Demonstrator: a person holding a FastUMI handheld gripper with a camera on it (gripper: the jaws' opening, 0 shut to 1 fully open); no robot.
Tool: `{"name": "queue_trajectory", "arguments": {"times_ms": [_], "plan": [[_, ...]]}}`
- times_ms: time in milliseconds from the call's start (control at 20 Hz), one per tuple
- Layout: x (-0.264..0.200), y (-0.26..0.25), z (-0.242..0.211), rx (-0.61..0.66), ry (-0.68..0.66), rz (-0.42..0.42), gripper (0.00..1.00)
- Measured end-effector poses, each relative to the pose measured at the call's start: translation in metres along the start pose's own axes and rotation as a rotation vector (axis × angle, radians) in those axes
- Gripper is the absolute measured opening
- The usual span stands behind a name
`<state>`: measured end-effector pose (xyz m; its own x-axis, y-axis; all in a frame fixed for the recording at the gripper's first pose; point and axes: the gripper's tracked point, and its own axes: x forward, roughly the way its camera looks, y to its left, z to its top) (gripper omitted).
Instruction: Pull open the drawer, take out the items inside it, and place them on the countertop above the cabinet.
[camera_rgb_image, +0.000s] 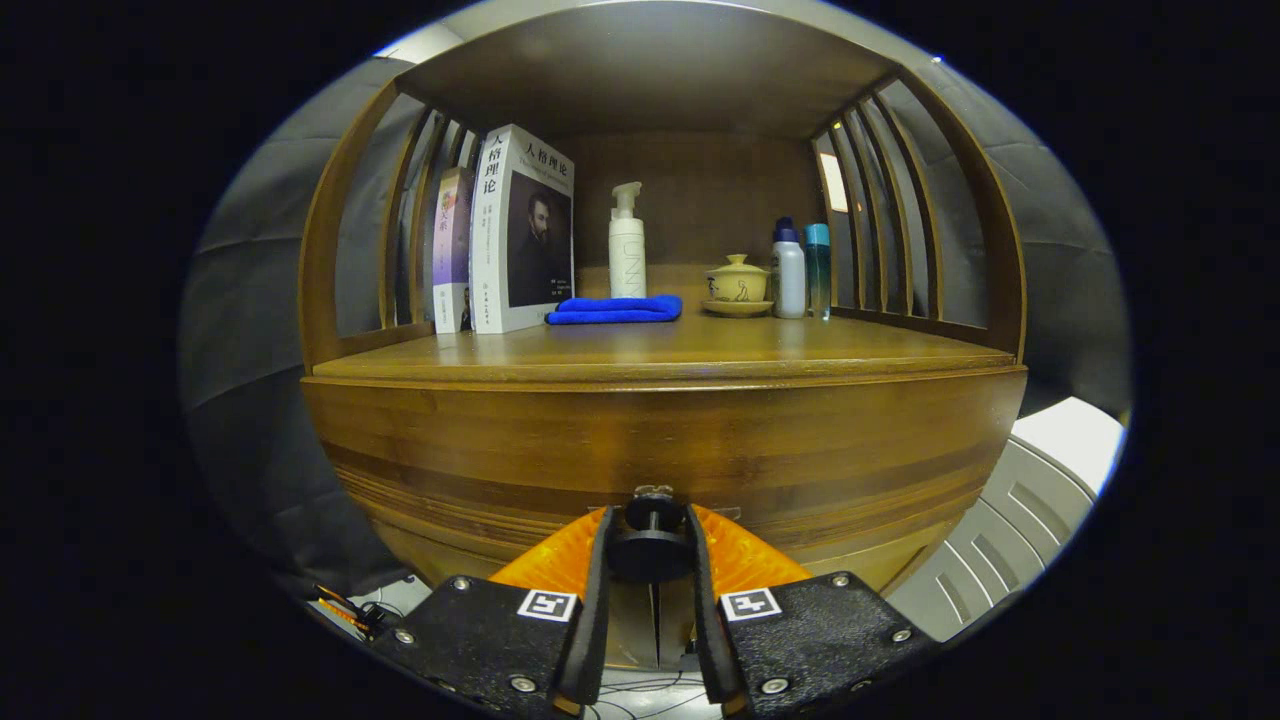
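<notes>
Jaws: closed in on the drawer knob (651, 545), one finger pressing each side of its dark round disc, only the knob's width left between them.
Gripper (651, 535): sits low against the front of the drawer, its fingers reaching straight forward to the knob.
Drawer (660, 450): a curved wooden front just beneath the countertop; it looks flush with the cabinet, and what lies inside is hidden.
Drawer knob: fixed on a short stem at the lower middle of the drawer front, below the countertop's front edge.
Countertop (700, 345): a bare wooden surface along its near part, with things lined up toward the back.
Books (520, 235): two upright volumes at the left rear of the countertop, the larger white one in front of a thinner one.
Blue cloth (616, 309): folded flat on the countertop, just right of the books.
Pump bottle (627, 245): white, upright, just behind the blue cloth.
Lidded cup (738, 283): yellowish, on a saucer, right of the pump bottle.
Two bottles (800, 270): one white with a blue cap and one teal, standing side by side just right of the lidded cup, near the slatted side of the countertop.
</notes>
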<state>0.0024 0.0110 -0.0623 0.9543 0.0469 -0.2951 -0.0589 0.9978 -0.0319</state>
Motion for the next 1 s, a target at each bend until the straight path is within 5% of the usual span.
{"name": "queue_trajectory", "arguments": {"times_ms": [1000], "plan": [[-0.078, -0.001, -0.016, -0.012, -0.006, 0.026, 0.37]]}}
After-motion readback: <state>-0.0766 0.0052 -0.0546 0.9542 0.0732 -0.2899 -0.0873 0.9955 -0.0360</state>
